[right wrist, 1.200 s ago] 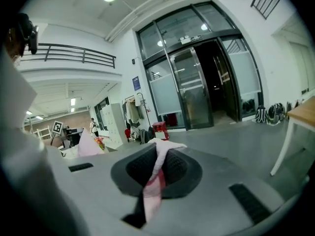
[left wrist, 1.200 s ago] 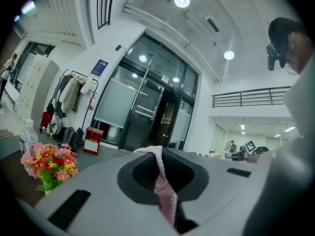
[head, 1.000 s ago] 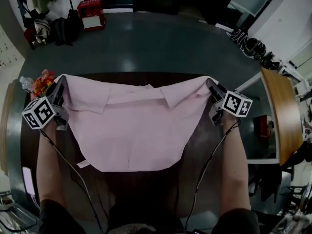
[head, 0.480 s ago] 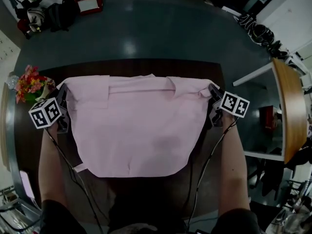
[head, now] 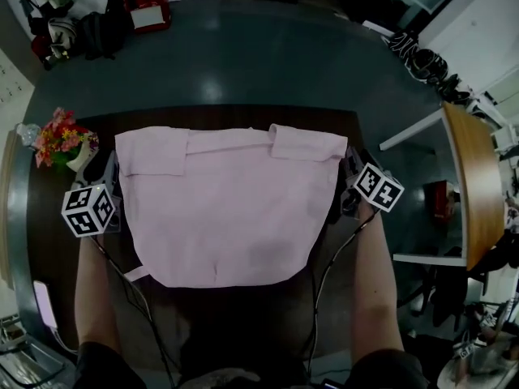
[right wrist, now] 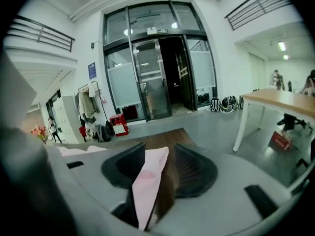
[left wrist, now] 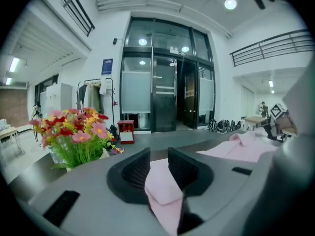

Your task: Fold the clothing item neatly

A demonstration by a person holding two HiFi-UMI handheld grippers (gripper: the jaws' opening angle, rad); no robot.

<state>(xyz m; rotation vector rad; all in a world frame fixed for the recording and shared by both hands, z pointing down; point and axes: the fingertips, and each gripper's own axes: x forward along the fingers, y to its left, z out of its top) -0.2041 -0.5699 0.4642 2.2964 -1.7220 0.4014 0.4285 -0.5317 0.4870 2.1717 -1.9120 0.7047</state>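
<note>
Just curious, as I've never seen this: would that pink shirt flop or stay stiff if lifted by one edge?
Probably floppy: the pink shirt lies flat on the table, sleeves folded over softly. Likely light, since its thin corner bends on itself. Pushed, it would probably bunch rather than slide whole.

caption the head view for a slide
Pink shirt flat on the dark table, left gripper and right gripper at its sides, fingers just opening with its edges between them.
</note>
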